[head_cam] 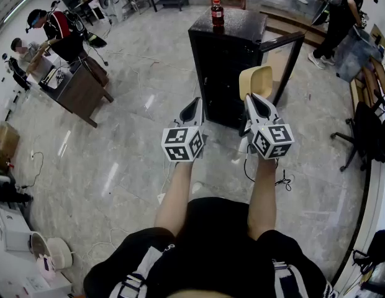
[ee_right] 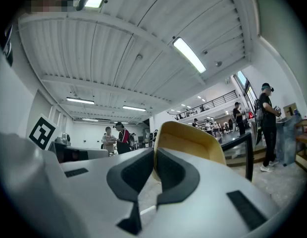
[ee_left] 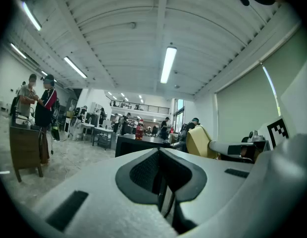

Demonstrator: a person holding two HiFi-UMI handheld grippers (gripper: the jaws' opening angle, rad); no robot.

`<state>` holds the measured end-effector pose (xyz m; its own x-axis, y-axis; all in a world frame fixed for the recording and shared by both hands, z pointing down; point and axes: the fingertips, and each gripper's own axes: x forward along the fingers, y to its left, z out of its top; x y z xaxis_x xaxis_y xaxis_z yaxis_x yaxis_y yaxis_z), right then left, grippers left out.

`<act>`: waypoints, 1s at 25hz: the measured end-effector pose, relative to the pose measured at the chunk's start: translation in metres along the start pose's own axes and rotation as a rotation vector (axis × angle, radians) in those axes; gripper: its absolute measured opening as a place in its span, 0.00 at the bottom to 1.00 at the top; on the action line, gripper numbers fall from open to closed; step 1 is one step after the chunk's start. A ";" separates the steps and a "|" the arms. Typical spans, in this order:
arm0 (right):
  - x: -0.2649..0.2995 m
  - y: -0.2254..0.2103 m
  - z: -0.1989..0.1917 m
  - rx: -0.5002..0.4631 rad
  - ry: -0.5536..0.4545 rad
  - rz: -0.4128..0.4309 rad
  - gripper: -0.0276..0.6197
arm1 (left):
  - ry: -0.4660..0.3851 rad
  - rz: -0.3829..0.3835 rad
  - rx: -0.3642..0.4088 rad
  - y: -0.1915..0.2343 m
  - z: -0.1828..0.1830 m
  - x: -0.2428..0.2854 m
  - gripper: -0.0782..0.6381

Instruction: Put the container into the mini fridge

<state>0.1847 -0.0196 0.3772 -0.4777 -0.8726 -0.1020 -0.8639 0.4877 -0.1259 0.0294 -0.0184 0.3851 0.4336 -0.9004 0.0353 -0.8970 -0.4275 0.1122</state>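
Observation:
A cream-yellow container (head_cam: 255,81) is pinched by its rim in my right gripper (head_cam: 253,98), held up in front of the black mini fridge (head_cam: 228,61). In the right gripper view the container (ee_right: 193,140) rises just past the shut jaws. The fridge door (head_cam: 289,58) stands swung open to the right. My left gripper (head_cam: 194,108) hovers beside the right one with its jaws shut and nothing between them; in its own view the fridge (ee_left: 136,144) lies ahead and the container (ee_left: 197,142) shows to the right.
A red bottle (head_cam: 217,12) stands on the fridge top. A brown desk (head_cam: 77,92) with people around it is at the left. A person (head_cam: 336,20) stands at the back right, and a black chair (head_cam: 366,132) is at the right edge. Cables trail on the tiled floor.

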 end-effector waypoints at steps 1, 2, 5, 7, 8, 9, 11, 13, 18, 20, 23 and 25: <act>0.000 0.002 0.001 -0.006 0.000 0.005 0.08 | -0.003 0.001 0.000 0.000 0.002 -0.001 0.12; 0.000 0.003 0.002 -0.011 -0.001 0.010 0.08 | -0.007 0.002 0.000 -0.001 0.003 -0.001 0.12; 0.000 0.003 0.004 -0.006 -0.009 0.010 0.08 | -0.012 0.002 0.003 -0.003 0.005 -0.002 0.12; 0.000 0.001 0.003 0.008 -0.009 0.008 0.08 | -0.013 0.001 0.004 -0.005 0.005 -0.001 0.12; 0.000 0.000 0.003 0.011 -0.004 0.007 0.08 | -0.012 0.000 0.005 -0.005 0.006 0.000 0.12; 0.000 -0.001 0.003 0.011 0.002 0.004 0.08 | -0.011 -0.001 0.005 -0.005 0.006 0.001 0.12; 0.002 -0.005 0.003 0.014 0.010 -0.003 0.08 | -0.010 -0.002 0.006 -0.005 0.008 0.003 0.12; 0.004 -0.009 0.003 0.025 0.011 -0.009 0.08 | -0.008 -0.005 0.009 -0.005 0.009 0.004 0.12; 0.014 -0.016 0.000 0.055 0.002 -0.029 0.08 | -0.001 0.003 0.015 0.005 0.007 0.000 0.12; 0.024 -0.009 -0.004 0.047 0.012 -0.013 0.08 | 0.009 0.027 0.001 0.019 0.001 -0.001 0.12; 0.045 0.005 -0.015 0.023 0.040 0.026 0.08 | 0.019 0.051 -0.029 0.041 -0.007 0.006 0.12; 0.060 0.005 -0.019 0.005 0.056 0.035 0.08 | 0.021 0.045 -0.043 0.049 -0.010 0.020 0.12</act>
<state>0.1482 -0.0698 0.3896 -0.5158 -0.8552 -0.0512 -0.8459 0.5178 -0.1278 -0.0050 -0.0560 0.4013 0.3948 -0.9167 0.0618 -0.9113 -0.3822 0.1530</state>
